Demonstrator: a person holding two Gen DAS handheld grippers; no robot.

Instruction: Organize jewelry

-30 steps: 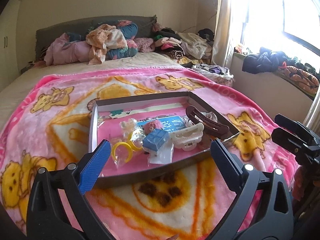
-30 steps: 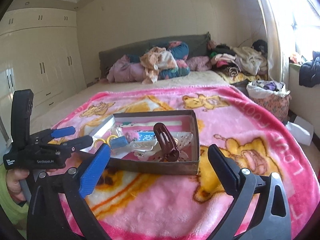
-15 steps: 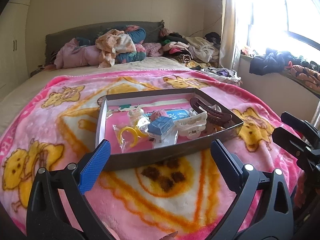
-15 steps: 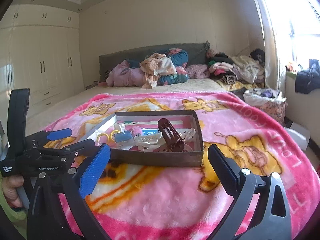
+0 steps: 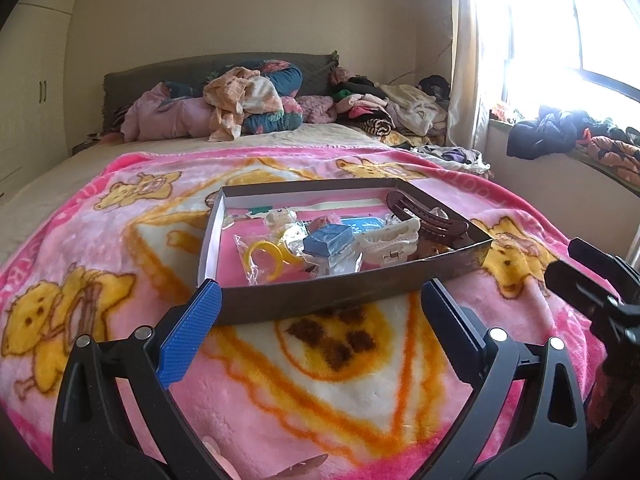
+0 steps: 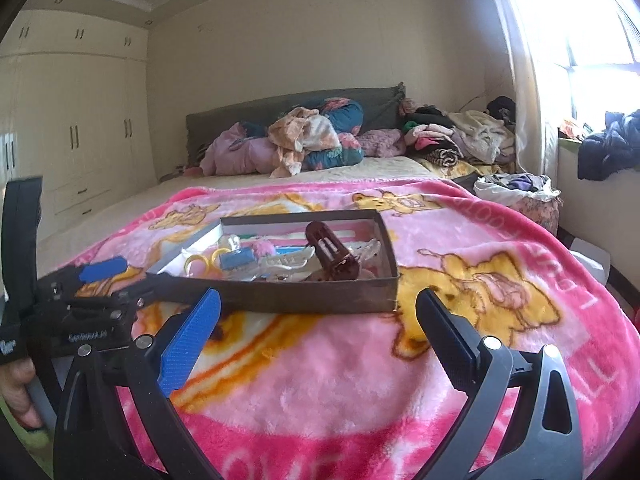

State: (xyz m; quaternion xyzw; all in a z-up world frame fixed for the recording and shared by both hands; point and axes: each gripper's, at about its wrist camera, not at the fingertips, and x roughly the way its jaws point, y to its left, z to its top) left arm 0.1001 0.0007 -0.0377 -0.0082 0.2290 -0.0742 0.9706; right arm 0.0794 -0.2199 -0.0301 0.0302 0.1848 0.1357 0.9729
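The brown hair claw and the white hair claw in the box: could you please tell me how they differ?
The brown hair claw is dark, long and propped up, reaching above the box rim; the white hair claw is pale, looks shorter and lies lower. The brown one sits farther right, at the box's right wall. Both are toothed clips lying loose in the same box.

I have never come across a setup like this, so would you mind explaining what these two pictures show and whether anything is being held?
There is no robot here: a person holds a hand-operated gripper in each hand, and each carries a wide-angle camera looking forward along its jaws. One picture comes from the left gripper, the other from the right gripper; each also glimpses the other at its edge. Both have their jaws wide apart and hold nothing. Ahead, on a pink cartoon blanket over a bed, sits a shallow cardboard box of accessories: a brown hair claw, a white hair claw, a yellow ring in a clear bag, and a small blue block. Clothes are piled by the headboard.
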